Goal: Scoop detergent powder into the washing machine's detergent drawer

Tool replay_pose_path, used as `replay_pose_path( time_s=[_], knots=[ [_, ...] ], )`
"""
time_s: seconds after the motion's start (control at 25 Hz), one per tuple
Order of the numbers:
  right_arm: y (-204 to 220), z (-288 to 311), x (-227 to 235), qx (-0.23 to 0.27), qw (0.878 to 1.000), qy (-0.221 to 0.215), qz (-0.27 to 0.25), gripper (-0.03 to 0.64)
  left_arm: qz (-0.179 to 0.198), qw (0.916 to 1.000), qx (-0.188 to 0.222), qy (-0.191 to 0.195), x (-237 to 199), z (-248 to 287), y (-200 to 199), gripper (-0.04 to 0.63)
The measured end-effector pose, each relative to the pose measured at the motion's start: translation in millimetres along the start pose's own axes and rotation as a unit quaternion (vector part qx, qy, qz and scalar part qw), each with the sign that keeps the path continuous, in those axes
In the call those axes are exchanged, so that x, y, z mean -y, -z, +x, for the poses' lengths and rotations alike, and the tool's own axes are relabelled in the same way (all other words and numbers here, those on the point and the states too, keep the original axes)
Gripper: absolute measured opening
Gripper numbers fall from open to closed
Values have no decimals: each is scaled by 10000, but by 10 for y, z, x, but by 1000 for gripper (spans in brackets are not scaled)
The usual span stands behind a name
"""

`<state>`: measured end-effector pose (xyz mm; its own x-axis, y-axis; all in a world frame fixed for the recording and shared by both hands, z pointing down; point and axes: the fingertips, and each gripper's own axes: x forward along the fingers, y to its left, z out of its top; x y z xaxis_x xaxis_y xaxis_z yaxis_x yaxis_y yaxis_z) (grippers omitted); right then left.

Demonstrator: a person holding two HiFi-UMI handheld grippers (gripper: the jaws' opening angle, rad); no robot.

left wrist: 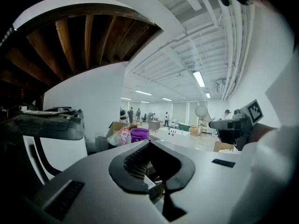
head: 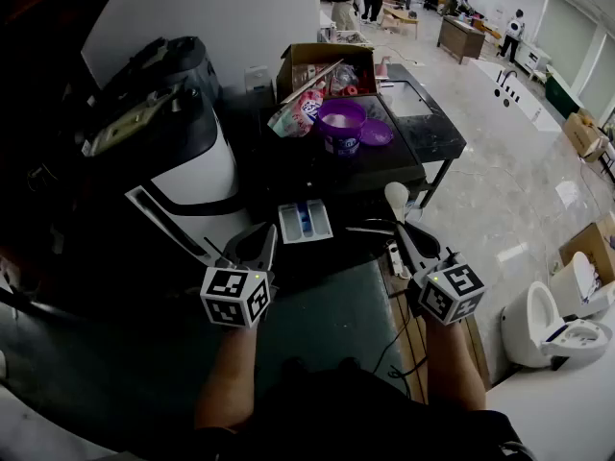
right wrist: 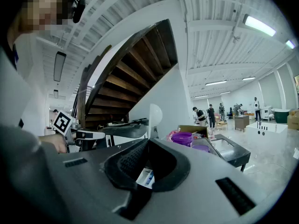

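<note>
Left tongs (head: 265,238), pressed together on nothing, hang at near left beside the white-and-black washing machine (head: 192,171). Centre: the detergent drawer (head: 306,221), white with a blue part, lies on the dark tabletop (head: 288,176) between both tongs. Farther back stands an open purple tub (head: 341,123) of white powder, its lid (head: 376,133) just beside on the right. Right tongs (head: 404,233) pinch the handle of a white scoop (head: 396,196), bowl pointing away.
</note>
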<state>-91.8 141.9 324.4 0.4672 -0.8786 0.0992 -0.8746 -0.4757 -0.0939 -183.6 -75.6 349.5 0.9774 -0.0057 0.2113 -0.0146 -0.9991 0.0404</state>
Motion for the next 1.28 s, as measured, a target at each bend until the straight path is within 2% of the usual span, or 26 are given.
replay_pose_path(
  time_s=[0.44,0.6,0.96,1.28],
  knots=[
    [22,-259,292,89,9999,41,100,17,105,9998,-148,50,340,150,90,8],
    [-6,-392,469,212,9992,44,338,18,154,9998,-128,45,487,233,45,8],
    [23,-707,792,277,9985,-43,473,18,183,9998,3,40,922,407,-33,8],
    [176,-762,1015,200,9978,-16,627,18,110,9999,-82,23,969,611,48,9]
  ],
)
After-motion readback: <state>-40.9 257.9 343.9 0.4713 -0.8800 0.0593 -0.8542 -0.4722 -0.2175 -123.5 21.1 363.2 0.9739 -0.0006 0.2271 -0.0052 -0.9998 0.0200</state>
